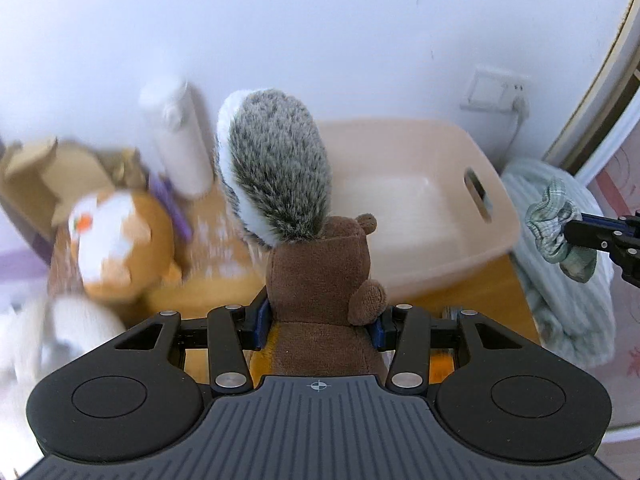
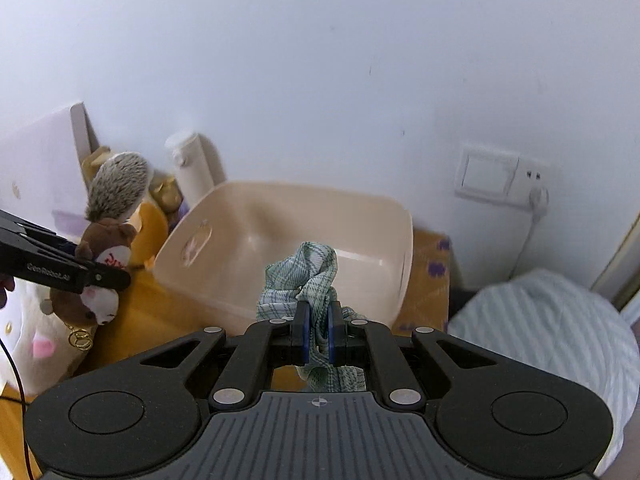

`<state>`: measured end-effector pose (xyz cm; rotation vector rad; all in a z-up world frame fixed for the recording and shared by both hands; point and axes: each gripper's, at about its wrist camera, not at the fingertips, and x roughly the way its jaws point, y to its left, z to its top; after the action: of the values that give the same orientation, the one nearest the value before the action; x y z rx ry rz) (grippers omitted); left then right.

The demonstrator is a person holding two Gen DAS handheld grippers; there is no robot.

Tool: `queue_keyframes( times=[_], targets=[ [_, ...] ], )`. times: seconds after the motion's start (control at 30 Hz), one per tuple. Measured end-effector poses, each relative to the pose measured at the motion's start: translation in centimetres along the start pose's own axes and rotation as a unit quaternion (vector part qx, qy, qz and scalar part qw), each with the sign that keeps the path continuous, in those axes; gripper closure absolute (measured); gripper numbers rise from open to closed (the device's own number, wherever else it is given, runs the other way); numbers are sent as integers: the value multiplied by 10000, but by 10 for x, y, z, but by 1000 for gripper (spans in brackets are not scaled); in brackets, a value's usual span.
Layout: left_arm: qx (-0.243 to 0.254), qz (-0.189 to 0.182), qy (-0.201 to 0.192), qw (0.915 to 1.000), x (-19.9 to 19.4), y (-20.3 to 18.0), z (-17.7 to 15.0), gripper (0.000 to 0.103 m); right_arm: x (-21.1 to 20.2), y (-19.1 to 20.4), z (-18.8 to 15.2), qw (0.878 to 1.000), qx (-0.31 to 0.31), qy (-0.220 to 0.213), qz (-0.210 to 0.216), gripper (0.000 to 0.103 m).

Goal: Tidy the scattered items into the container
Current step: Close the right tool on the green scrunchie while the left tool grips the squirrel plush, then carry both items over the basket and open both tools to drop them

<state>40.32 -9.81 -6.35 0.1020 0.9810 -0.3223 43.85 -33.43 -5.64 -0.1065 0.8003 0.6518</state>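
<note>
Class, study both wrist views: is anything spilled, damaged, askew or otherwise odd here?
Nothing looks spilled or broken. The beige bin holds nothing visible. The left gripper holds a brown squirrel plush and the right gripper holds a green plaid scrunchie, both in the air. The left view is blurred at its left.

A brown plush squirrel (image 1: 320, 280) with a grey and white speckled tail is seen. A green and white checked scrunchie (image 2: 312, 276) is seen near a pale peach tub (image 2: 288, 240). A white bottle (image 1: 176, 132) is set by a white wall (image 1: 320, 20). An orange and white plush toy (image 1: 116, 248) is seen on an orange-yellow table (image 1: 224, 280). A bundle (image 2: 552, 328) is striped in pale green and white
</note>
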Motion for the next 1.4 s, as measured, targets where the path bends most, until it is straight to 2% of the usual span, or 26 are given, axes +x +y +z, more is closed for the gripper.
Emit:
queue_keyframes(
  times=[0.17, 0.3, 0.47, 0.7, 1.03, 1.4],
  targets=[
    [218, 146, -350, 9990, 19, -17, 34, 56, 23, -6, 30, 9998, 51, -178, -79, 95],
    [228, 143, -333, 9991, 40, -25, 51, 56, 44, -11, 49, 9996, 132, -208, -125, 95],
    [167, 140, -62, 9997, 73, -29, 61, 56, 74, -9, 56, 9998, 127, -58, -135, 95],
    [-70, 141, 517, 9985, 121, -27, 65, 56, 117, -14, 50, 9990, 296, 316, -117, 95],
    [-153, 222, 995, 9947, 162, -28, 59, 56, 149, -16, 35, 9967, 432, 675, -159, 95],
    [-64, 286, 1338, 9906, 193, -29, 51, 56, 177, -14, 26, 9943, 361, 970, -235, 95]
  ],
)
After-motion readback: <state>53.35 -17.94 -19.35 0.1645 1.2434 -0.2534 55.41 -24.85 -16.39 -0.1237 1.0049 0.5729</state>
